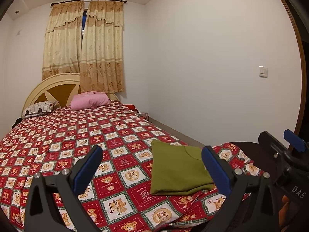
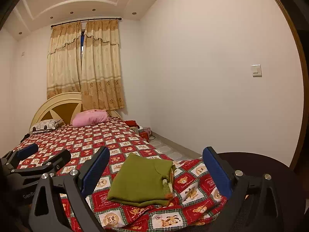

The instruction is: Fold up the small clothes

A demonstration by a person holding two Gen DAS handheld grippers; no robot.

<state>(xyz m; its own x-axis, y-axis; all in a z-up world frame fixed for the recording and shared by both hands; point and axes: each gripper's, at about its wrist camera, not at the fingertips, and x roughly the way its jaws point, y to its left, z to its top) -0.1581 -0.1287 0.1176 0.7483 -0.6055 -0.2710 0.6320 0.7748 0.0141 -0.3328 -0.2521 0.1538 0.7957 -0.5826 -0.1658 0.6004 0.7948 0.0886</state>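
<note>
A small olive-green garment lies folded into a flat rectangle on the red teddy-bear bedspread, near the bed's near right corner. It also shows in the right wrist view. My left gripper is open and empty, held above the bed just in front of the garment, which sits by its right finger. My right gripper is open and empty, with the garment between and beyond its fingers. The left gripper shows at the left of the right wrist view.
A pink pillow and a patterned pillow lie at the headboard. A white wall runs along the bed's right side, with a narrow floor strip and red items beside the bed. A dark round surface sits at right.
</note>
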